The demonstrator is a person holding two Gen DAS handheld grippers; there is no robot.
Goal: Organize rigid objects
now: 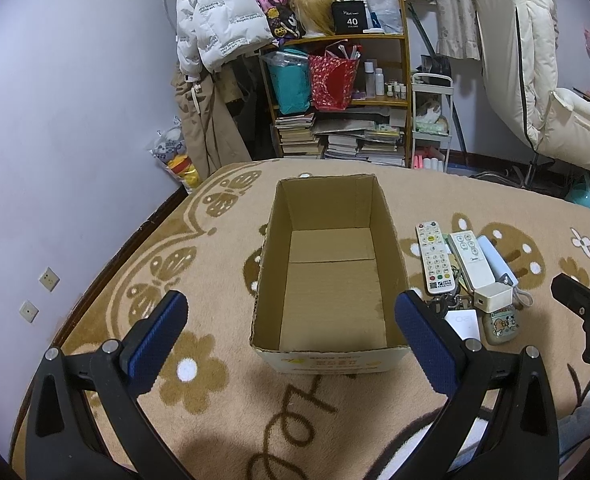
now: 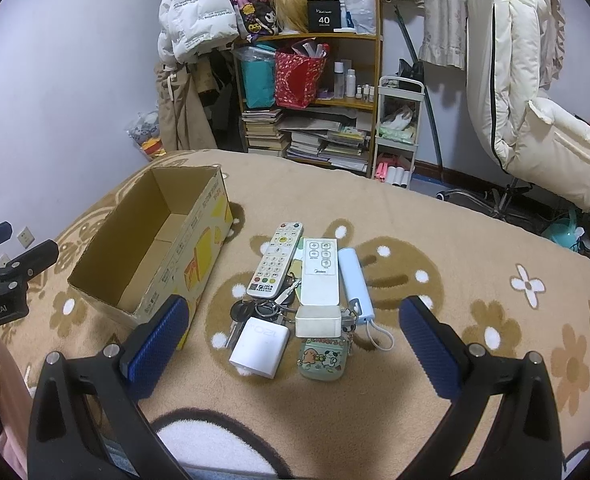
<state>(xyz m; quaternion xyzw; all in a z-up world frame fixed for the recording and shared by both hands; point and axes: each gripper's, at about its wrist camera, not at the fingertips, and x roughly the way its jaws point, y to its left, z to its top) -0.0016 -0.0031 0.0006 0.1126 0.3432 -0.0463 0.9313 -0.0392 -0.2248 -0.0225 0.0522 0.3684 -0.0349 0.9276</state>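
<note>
An open, empty cardboard box (image 1: 327, 276) (image 2: 143, 248) stands on the tan patterned blanket. My left gripper (image 1: 291, 332) hangs open just in front of it, holding nothing. Right of the box lies a cluster: a white TV remote (image 2: 275, 258) (image 1: 434, 257), a white Midea remote (image 2: 320, 270) (image 1: 471, 258), a pale blue power bank (image 2: 355, 285), a bunch of keys (image 2: 261, 308), a white charger block (image 2: 259, 346), a small white box (image 2: 318, 321) and a cartoon earbud case (image 2: 322, 358). My right gripper (image 2: 295, 336) is open above the near items, touching none.
A wooden shelf (image 2: 307, 92) with books, bags and bottles stands behind the bed, beside a white trolley (image 2: 399, 128). A cream chair (image 2: 535, 112) is at the right, the wall at the left. The blanket (image 2: 475, 248) lies bare right of the cluster.
</note>
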